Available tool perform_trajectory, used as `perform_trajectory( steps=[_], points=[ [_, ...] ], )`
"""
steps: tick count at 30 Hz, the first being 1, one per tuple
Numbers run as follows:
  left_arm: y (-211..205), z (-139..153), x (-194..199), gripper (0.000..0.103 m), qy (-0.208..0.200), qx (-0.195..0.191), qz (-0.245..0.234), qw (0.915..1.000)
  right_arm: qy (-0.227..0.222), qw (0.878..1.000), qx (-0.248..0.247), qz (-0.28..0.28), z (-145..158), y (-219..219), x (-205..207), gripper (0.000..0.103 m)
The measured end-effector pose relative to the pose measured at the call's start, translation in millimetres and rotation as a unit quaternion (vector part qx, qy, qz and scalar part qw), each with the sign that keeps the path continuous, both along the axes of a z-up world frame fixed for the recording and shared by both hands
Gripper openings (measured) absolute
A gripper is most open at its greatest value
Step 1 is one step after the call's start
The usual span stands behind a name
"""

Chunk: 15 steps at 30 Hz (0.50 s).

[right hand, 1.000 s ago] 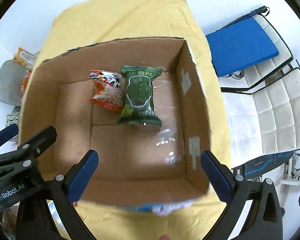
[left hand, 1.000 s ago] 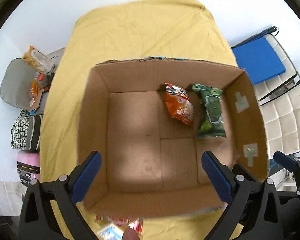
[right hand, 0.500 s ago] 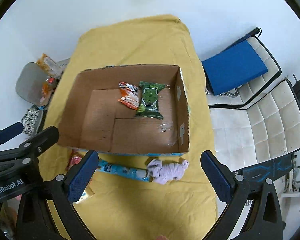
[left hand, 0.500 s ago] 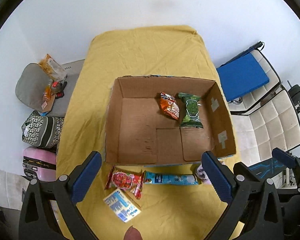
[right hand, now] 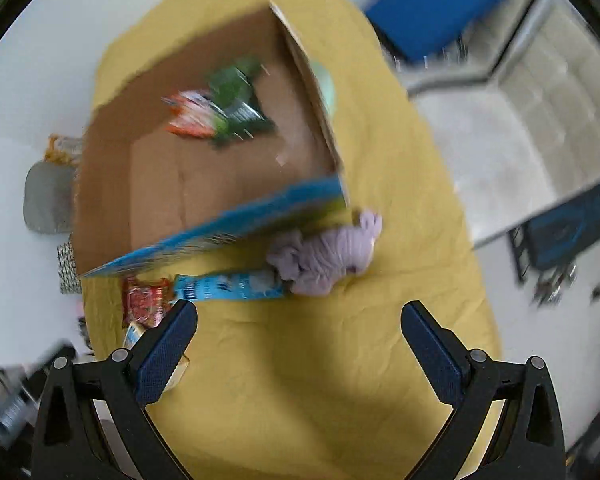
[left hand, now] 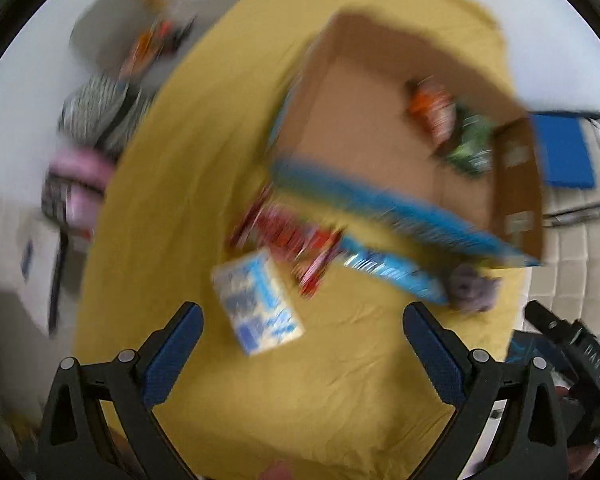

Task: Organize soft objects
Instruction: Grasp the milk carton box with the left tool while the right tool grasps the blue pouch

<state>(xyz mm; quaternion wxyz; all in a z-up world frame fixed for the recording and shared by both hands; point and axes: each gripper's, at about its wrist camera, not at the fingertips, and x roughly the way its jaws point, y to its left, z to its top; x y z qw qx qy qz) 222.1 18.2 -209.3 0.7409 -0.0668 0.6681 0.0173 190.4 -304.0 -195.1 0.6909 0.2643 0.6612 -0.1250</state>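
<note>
An open cardboard box (left hand: 518,184) (right hand: 104,184) sits on a yellow cloth and holds an orange snack bag (left hand: 432,114) (right hand: 190,120) and a green snack bag (left hand: 474,144) (right hand: 236,100). In front of it lie a red packet (left hand: 288,240) (right hand: 144,302), a blue-white pack (left hand: 258,300), a long blue packet (left hand: 392,274) (right hand: 228,286) and a lilac cloth bundle (left hand: 472,286) (right hand: 324,256). My left gripper (left hand: 302,350) is open and empty above the blue-white pack. My right gripper (right hand: 298,346) is open and empty, just short of the lilac bundle. Both views are blurred.
The yellow-covered table (left hand: 172,184) (right hand: 420,184) ends near the grippers. Bags and a pink case (left hand: 80,168) stand on the floor at left. White chairs with a blue cushion (left hand: 568,156) (right hand: 436,4) stand at right.
Both grippers have pulled back from over the box and dropped toward the items in front of it. The left swung left, the right swung right. Both stay open.
</note>
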Motion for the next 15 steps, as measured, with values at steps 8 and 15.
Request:
perform_trajectory(
  steps=[8,15],
  points=[
    [47,-91,-13,0.102,0.097,-0.041,0.106,0.9887,0.04,0.999,0.016,-0.008,-81,7,12,0.097],
    [56,-136,-2,0.102,0.135,-0.069,0.129,0.9799,-0.001,0.98,-0.005,0.2,-76,97,35,0.091]
  ],
)
